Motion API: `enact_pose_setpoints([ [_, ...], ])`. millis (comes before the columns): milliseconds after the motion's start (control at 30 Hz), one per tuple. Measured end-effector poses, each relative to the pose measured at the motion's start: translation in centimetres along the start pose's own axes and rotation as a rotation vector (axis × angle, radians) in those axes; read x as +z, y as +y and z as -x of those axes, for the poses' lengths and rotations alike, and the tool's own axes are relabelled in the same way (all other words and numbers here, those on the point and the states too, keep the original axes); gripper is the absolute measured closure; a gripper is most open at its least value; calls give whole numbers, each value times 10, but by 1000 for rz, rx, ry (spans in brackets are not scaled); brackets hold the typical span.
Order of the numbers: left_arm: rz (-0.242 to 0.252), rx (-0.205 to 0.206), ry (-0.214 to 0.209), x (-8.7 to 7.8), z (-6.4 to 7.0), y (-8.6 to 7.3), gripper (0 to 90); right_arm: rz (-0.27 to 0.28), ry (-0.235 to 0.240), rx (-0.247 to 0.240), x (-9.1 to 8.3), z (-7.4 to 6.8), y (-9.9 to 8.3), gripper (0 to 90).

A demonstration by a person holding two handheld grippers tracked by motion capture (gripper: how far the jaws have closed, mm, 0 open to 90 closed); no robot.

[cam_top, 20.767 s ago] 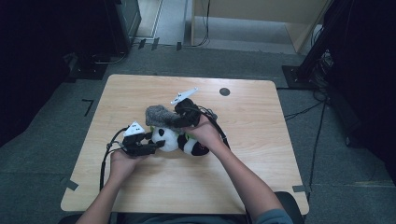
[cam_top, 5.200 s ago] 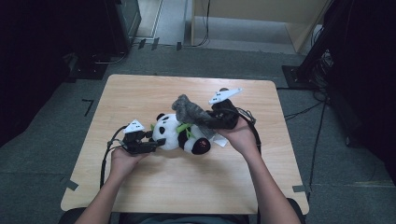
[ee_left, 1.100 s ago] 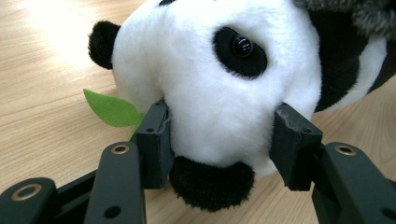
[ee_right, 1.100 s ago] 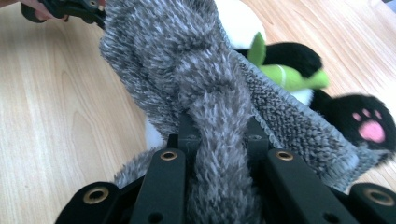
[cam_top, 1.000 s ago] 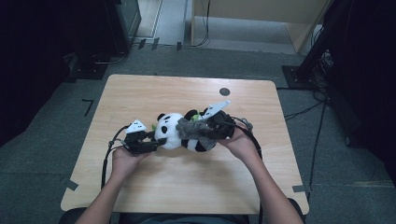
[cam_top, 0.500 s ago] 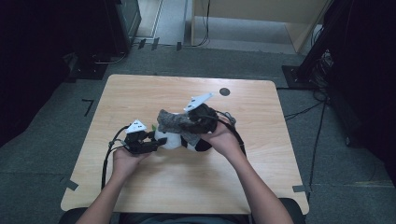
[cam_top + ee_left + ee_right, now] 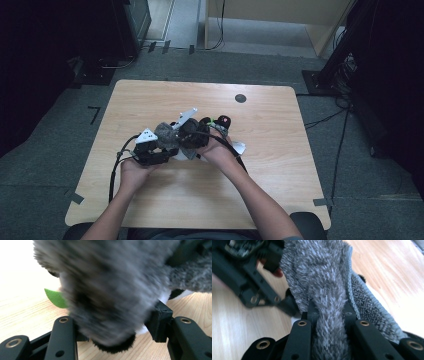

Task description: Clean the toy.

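A black-and-white panda plush (image 7: pixel 220 125) lies mid-table, largely covered by a grey furry cloth (image 7: pixel 165 134). My right gripper (image 7: pixel 186 131) is shut on a fold of that cloth (image 7: pixel 329 290), which is draped over the panda's left part. The pinched fold runs down between the right gripper's (image 7: pixel 329 317) jaws. My left gripper (image 7: pixel 152 152) sits at the panda's left end, jaws closed on a white and black part of the plush (image 7: pixel 117 345), with the grey cloth (image 7: pixel 110 285) hanging just above. A green felt leaf (image 7: pixel 56 298) sticks out beside it.
A wooden table (image 7: pixel 280 195) holds everything. A small black disc (image 7: pixel 240 98) is set near its far edge. A white tag (image 7: pixel 239 147) lies right of the plush. Cables trail from both grippers. Dark equipment and a wooden cabinet (image 7: pixel 280 12) stand on the floor beyond.
My right gripper has carried the grey cloth leftward over the panda, up to the left gripper. The left gripper has stayed in place on the plush.
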State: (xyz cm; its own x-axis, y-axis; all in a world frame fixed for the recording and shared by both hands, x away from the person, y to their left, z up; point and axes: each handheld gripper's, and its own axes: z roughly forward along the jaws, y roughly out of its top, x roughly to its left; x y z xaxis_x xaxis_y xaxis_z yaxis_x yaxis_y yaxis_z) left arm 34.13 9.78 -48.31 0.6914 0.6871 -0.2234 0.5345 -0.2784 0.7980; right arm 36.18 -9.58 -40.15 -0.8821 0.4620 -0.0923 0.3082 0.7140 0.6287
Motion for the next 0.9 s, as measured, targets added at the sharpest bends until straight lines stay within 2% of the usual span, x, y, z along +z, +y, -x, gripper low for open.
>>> enact_pose_setpoints([
  [233,0,0,-5,0,-1,0,458,-6,34,-36,-10,-1,-23,769],
  [367,-2,9,-6,0,-1,1,458,1,61,-9,-18,1,-38,770],
  [533,0,0,-13,0,-2,1,464,-8,59,4,-31,3,-52,775],
  [667,-1,7,-9,0,-2,1,467,-9,65,46,-41,11,-66,777],
  [733,-3,14,-8,1,-1,1,469,-2,74,92,-46,18,-74,778],
  [900,-4,33,-6,2,2,1,472,16,74,169,-56,29,-88,778],
])
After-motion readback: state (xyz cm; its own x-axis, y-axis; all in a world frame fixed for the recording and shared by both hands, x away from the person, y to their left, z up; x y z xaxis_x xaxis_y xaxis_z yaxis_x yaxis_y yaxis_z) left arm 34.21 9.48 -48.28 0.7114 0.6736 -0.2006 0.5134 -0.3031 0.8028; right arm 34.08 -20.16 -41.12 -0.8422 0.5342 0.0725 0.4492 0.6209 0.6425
